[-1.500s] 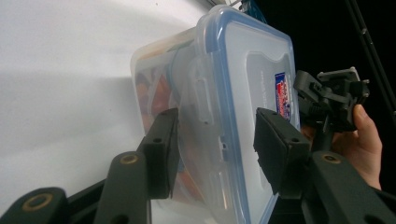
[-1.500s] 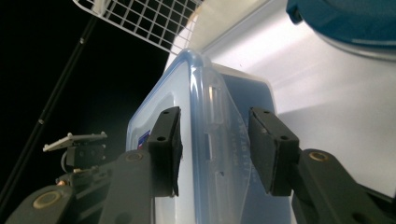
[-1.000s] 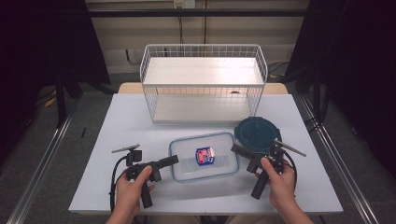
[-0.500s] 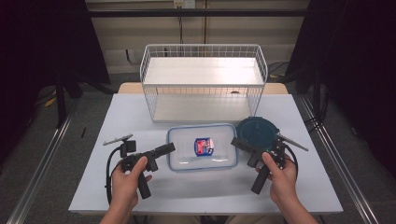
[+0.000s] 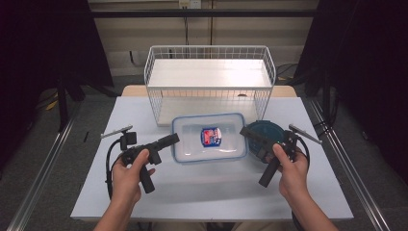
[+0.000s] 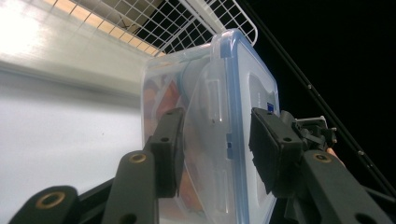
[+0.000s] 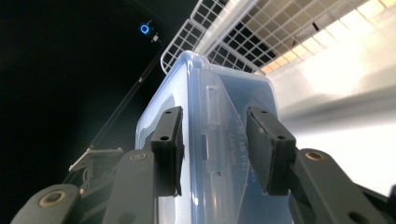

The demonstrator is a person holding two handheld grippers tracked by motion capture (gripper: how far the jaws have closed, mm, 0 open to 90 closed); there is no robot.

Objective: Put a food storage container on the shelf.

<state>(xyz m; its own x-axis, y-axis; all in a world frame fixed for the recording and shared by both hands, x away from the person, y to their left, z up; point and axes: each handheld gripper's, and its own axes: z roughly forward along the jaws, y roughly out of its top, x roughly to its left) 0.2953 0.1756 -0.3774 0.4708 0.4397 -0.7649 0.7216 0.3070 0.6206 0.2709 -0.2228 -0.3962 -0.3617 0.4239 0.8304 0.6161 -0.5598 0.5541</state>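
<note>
From the high view, I am holding the lidded container (image 5: 210,138) between left gripper (image 5: 169,141) and right gripper (image 5: 246,133), before the wire basket (image 5: 210,82). In both gripper views, jaws are clamping its ends.

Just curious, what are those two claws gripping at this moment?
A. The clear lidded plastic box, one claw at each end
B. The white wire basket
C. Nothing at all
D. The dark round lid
A: the left claw and the right claw each clamp one end of the clear plastic box, in front of the wire basket; both gripper views show the box's latch flap between the jaws.
</note>
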